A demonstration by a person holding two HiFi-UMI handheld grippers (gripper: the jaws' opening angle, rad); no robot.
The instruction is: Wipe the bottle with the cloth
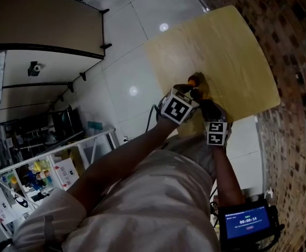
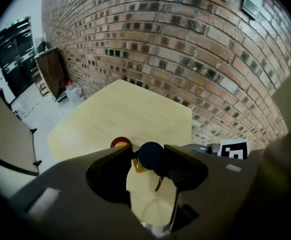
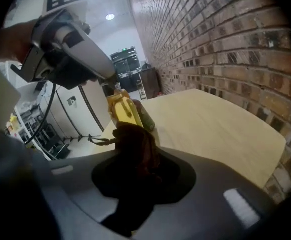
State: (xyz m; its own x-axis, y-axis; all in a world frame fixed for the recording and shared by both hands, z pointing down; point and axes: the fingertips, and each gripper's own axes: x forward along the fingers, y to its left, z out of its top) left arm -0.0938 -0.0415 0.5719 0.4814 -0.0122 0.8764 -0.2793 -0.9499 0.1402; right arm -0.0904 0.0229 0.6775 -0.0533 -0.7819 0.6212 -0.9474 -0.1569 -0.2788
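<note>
**Two grippers close in on one small bottle**

Two hand-held tools work above a pale wooden tabletop (image 3: pixel 220 129) beside a brick wall. The left gripper (image 2: pixel 149 160) has its jaws closed on the dark round cap (image 2: pixel 150 153) of a small bottle (image 3: pixel 129 111). The bottle hangs tilted beneath those jaws, yellow label outward, and appears to be clear of the wood. It sits just ahead of the right gripper (image 3: pixel 138 159), whose jaws are clamped on a bunched dark cloth (image 3: pixel 135 141). Whether cloth and bottle touch is unclear. The bottle looks rigid, light and smooth, so it is probably slippery and apt to swing when pressed. The cap seems the sensible hold, leaving label and body free for wiping. The cloth looks soft and limp, best gripped as a wad.
</note>
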